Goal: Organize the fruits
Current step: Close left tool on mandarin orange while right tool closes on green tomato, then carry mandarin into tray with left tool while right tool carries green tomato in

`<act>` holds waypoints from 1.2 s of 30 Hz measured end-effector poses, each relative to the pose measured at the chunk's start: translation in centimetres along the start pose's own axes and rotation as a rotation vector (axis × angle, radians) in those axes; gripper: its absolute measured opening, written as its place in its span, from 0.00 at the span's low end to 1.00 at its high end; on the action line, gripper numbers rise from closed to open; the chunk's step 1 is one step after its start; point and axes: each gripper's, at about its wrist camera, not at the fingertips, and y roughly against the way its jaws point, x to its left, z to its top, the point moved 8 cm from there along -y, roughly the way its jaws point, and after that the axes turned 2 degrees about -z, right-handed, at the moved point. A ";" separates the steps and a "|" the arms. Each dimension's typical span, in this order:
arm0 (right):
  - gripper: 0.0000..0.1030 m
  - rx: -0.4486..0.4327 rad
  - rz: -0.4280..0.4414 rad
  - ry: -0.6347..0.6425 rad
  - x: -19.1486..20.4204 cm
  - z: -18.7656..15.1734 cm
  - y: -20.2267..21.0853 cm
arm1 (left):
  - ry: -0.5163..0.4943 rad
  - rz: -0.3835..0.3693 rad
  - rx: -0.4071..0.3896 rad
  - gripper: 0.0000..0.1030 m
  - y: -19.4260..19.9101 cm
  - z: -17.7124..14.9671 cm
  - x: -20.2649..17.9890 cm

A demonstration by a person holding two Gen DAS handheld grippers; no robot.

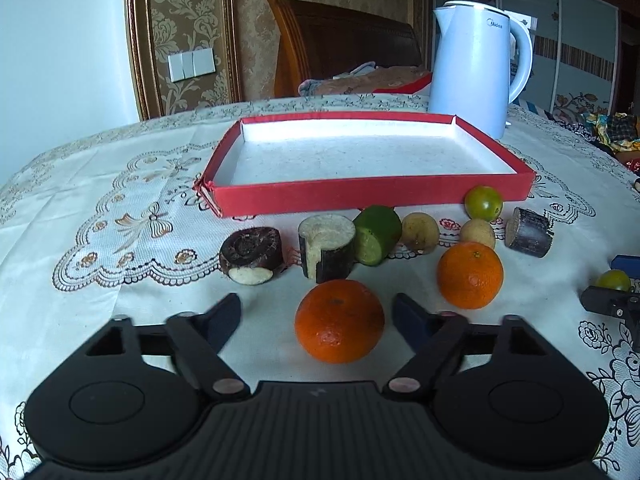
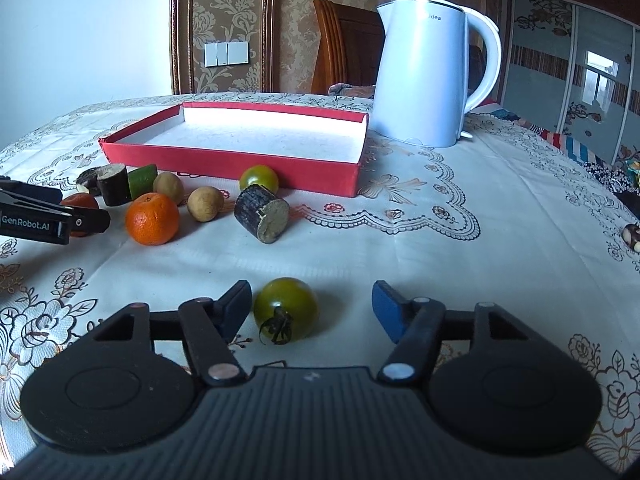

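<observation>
I am seeing the left hand-held gripper straddling a near orange at lower centre, jaws released. The right hand-held gripper is bracketing a green tomato, unclenched. The lace-clothed surface is carrying a red tray, lying bare inside, and a white kettle behind it. Only the right view is showing a window reflection at far right.

white kettle | lace tablecloth | wooden chair | wall switches
</observation>
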 end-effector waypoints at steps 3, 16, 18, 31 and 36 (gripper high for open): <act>0.46 -0.010 0.024 0.013 0.5 0.0 0.2 | 0.006 -0.022 -0.003 0.56 0.2 0.0 -0.1; 0.30 -0.017 0.046 0.049 1.5 -0.2 0.4 | 0.011 -0.029 -0.011 0.40 0.3 0.0 -0.1; 0.30 -0.019 0.049 0.043 1.5 -0.2 0.3 | 0.022 -0.034 -0.011 0.40 0.4 0.0 0.1; 0.30 -0.072 0.070 0.022 1.8 1.9 0.5 | 0.040 -0.016 -0.005 0.40 0.2 0.6 0.1; 0.30 -0.110 0.080 0.037 2.3 4.0 0.4 | 0.053 -0.020 -0.006 0.40 0.2 1.7 -0.2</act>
